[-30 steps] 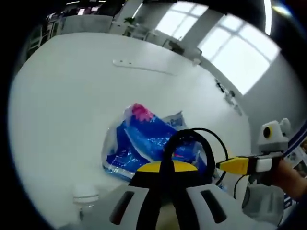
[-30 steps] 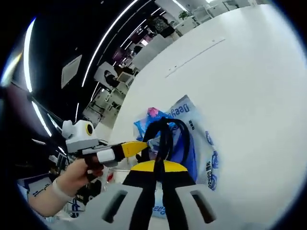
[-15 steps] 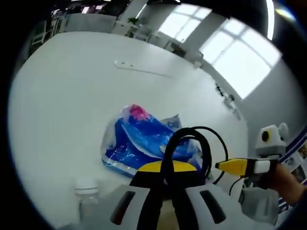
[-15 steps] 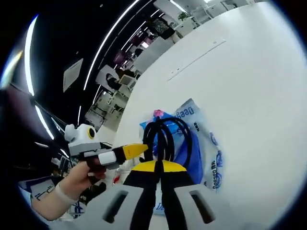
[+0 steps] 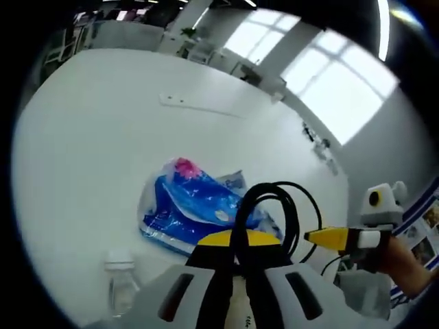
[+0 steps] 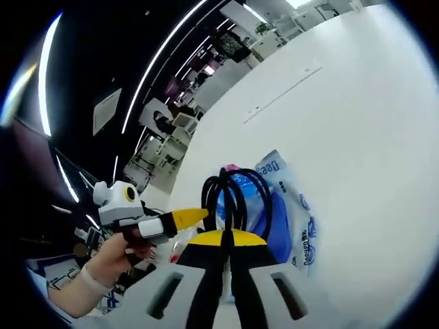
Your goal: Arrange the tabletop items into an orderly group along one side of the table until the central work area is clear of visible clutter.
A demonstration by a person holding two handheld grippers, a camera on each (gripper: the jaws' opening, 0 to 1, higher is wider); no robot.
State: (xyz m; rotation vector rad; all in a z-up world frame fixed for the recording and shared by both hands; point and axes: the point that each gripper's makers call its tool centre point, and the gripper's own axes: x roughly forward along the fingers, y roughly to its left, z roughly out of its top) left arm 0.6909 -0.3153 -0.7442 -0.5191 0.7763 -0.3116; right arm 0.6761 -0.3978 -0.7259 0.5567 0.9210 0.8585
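My left gripper (image 5: 240, 240) is shut on a looped black cable (image 5: 271, 199) that arches above its yellow tips. Behind the loop, a crumpled blue-and-white plastic bag (image 5: 185, 205) with a pink spot lies on the white table (image 5: 96, 130). A clear bottle with a white cap (image 5: 118, 273) stands at the lower left. The right gripper (image 5: 328, 237) comes in from the right, held by a hand (image 5: 405, 260). My right gripper (image 6: 226, 238) is likewise shut on a black cable loop (image 6: 236, 192), with the bag (image 6: 291, 219) behind it. The left gripper (image 6: 180, 218) enters from the left.
A long thin strip (image 5: 199, 106) lies flat on the far part of the table, seen also as a strip (image 6: 281, 92) in the right gripper view. Desks and bright windows (image 5: 343, 89) stand beyond the table's far edge. Wide bare tabletop (image 6: 370, 123) stretches past the bag.
Both views have shifted slightly, so the bag sits a bit further left and looks smaller. The bottle shows more fully. Both grippers keep their hold on the cable.
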